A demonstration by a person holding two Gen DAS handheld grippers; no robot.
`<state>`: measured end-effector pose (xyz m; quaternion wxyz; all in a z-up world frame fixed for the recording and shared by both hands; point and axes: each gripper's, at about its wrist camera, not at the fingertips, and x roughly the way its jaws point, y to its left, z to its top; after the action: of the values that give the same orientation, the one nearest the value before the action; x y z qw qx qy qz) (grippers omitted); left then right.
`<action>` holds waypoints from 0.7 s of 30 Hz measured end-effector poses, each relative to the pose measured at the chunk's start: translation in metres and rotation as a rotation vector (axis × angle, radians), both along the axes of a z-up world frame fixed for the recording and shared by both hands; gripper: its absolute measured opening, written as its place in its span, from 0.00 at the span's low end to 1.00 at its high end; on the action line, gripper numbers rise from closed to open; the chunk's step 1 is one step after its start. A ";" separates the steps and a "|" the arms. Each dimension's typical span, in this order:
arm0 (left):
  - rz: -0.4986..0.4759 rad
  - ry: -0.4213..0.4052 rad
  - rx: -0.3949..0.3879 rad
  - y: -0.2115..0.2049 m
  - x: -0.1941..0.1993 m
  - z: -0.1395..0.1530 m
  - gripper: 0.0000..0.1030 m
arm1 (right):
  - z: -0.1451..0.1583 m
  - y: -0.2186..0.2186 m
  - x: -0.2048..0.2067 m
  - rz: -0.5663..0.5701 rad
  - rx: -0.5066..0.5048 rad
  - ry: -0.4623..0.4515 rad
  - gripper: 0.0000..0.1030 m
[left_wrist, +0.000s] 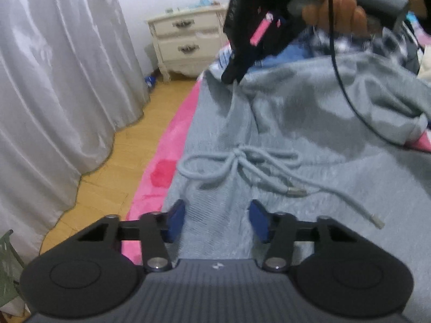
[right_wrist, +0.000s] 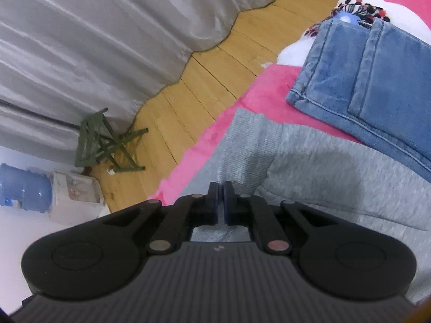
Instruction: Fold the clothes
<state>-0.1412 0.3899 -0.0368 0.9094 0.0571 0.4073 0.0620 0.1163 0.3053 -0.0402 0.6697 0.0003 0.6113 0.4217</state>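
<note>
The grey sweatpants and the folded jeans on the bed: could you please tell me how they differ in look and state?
The grey sweatpants are soft knit, while the jeans are blue denim with stitched seams. The sweatpants lie rumpled and partly spread, with a tied drawstring; the jeans lie as a neat folded stack. The right gripper is shut by the sweatpants' ribbed edge, while the jeans lie untouched. Both rest on the pink blanket.

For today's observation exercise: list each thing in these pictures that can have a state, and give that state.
Grey sweatpants: spread on the bed, rumpled.
Drawstring: tied in a bow.
Jeans: folded, lying beside the sweatpants.
Nightstand drawers: closed.
Left gripper: open over the waistband.
Right gripper: shut.
</note>
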 end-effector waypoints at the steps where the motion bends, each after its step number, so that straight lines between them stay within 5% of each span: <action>1: 0.020 -0.013 -0.009 -0.001 -0.004 0.003 0.32 | 0.000 -0.005 -0.002 -0.002 0.031 0.007 0.02; 9: 0.179 -0.126 -0.091 0.008 -0.026 0.032 0.23 | 0.023 -0.005 -0.008 0.028 0.229 -0.025 0.02; 12: 0.207 -0.106 -0.102 0.016 -0.028 0.029 0.23 | 0.024 0.007 -0.008 0.034 0.256 -0.025 0.02; 19: 0.208 -0.008 -0.049 0.025 -0.020 -0.010 0.27 | -0.053 0.035 -0.009 0.009 0.154 -0.035 0.00; 21: 0.199 -0.012 -0.060 0.030 -0.023 -0.004 0.31 | -0.060 0.026 0.005 -0.036 0.191 0.083 0.04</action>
<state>-0.1645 0.4201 -0.0407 0.9024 -0.0112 0.4071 0.1404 0.1216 0.3311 -0.1000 0.6481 0.0926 0.5955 0.4656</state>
